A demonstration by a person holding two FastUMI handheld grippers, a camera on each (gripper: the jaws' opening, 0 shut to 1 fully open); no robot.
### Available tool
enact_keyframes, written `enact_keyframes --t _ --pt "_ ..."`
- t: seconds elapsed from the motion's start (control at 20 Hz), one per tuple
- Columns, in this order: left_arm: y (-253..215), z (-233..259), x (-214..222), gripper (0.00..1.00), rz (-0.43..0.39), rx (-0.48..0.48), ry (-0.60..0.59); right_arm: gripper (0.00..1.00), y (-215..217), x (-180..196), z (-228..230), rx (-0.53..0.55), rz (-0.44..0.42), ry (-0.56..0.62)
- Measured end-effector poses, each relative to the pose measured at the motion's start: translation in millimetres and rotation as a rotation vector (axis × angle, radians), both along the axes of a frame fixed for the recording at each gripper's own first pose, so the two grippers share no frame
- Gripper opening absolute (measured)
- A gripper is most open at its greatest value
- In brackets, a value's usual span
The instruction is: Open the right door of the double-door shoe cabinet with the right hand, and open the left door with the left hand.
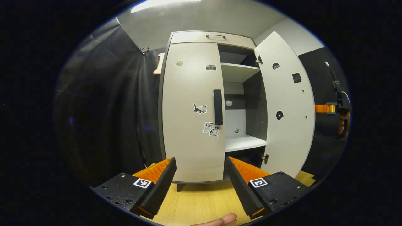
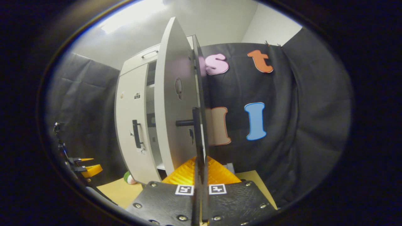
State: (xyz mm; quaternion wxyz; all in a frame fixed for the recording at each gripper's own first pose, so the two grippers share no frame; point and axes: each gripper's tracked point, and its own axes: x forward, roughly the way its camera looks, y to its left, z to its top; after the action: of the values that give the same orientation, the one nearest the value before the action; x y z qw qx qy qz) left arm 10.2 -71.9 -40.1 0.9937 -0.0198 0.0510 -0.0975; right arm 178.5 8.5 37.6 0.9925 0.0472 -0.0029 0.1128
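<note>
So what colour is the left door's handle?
Black handle on the pale left door; left gripper view shows it best.

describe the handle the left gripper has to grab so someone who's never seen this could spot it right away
Find the pale double-door shoe cabinet standing against the black cloth wall; its right door is swung open and its left door is shut. On the shut door, along the edge next to the open shelves, is a dark upright bar handle at mid height. The small stickers beside it are flat pictures; the handle is the door's one tall black bar.

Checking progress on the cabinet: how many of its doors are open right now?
1. The right door is swung wide open; the left door is shut flat, its handle untouched, with the left gripper open in front of it.
</note>
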Motion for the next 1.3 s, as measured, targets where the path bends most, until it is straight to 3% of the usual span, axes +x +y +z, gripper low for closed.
enact_keyframes --t 0.05,0.15,0.25,0.4,0.6,0.9,1.05,1.2,1.3 --pt "-3 3 7 0.98 -0.008 -0.014 0.000 0.07 -10 1 -2 -0.029 -0.046 -0.009" --pt "-6 13 22 0.98 -0.014 -0.036 -0.016 0.41 -27 -3 5 -0.053 -0.124 -0.046" --pt "-6 22 40 0.98 -0.002 -0.040 -0.038 0.74 -19 -8 11 -0.032 -0.113 -0.078" --pt "-14 34 67 0.98 0.004 -0.028 -0.072 1.00 -13 -19 13 -0.001 -0.097 -0.092" --pt "-40 49 98 0.97 -0.018 -0.002 -0.079 0.98 3 -33 13 0.075 -0.091 -0.079" --pt "-65 67 146 0.97 0.032 0.020 -0.077 1.00 16 -43 12 0.087 -0.036 -0.085" --pt "-59 77 178 0.96 0.108 0.049 -0.114 1.00 19 -46 10 0.100 -0.029 -0.081" --pt "-78 77 199 0.95 0.055 0.069 -0.127 0.97 21 -48 10 0.093 -0.019 -0.089" --pt "-82 84 207 0.88 0.055 0.057 -0.158 1.00 17 -49 9 0.055 -0.029 -0.105"
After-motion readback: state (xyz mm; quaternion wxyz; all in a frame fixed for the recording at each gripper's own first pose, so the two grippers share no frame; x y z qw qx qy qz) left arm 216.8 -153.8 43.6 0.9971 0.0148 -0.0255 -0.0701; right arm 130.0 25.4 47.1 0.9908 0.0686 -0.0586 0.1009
